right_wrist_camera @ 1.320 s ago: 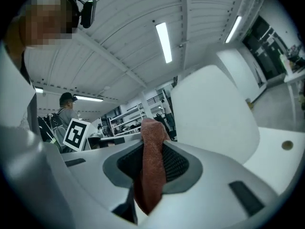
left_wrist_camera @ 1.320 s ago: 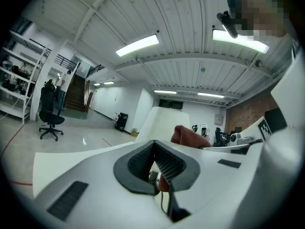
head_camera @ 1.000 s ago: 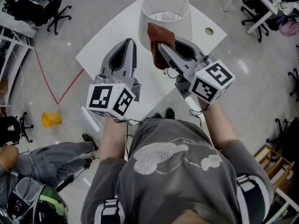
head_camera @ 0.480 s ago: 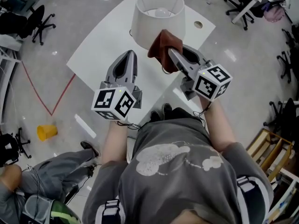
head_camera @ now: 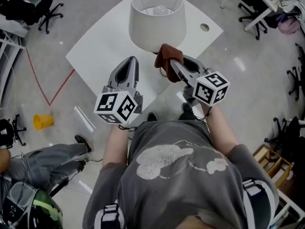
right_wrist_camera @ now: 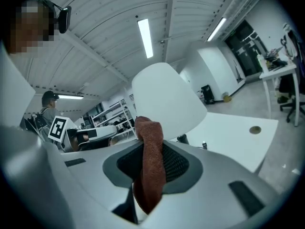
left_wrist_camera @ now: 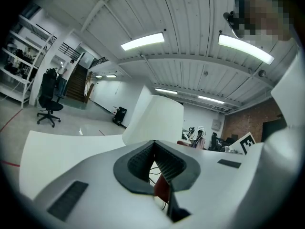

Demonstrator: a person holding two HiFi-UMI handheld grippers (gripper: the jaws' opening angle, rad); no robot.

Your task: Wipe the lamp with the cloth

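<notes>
A lamp with a white drum shade (head_camera: 157, 18) stands on a white table (head_camera: 102, 46); its bulb shows through the open top. My right gripper (head_camera: 171, 62) is shut on a rust-brown cloth (head_camera: 165, 58), which bunches just below the shade's near rim. In the right gripper view the cloth (right_wrist_camera: 148, 161) hangs between the jaws, with the shade (right_wrist_camera: 167, 99) close behind. My left gripper (head_camera: 132, 61) hovers left of the cloth, shut and holding nothing. From the left gripper view the shade (left_wrist_camera: 159, 118) rises just beyond the jaws.
The table has a round cable hole (head_camera: 204, 27) at its right corner. Office chairs (head_camera: 45, 6) and desks ring the room. A yellow cup (head_camera: 42, 121) and a red floor line (head_camera: 57, 87) lie to the left. A seated person (head_camera: 43, 161) is at lower left.
My right gripper has slid the cloth down the front of the shade, from its side to just below its lower rim. The left gripper stayed beside it.
</notes>
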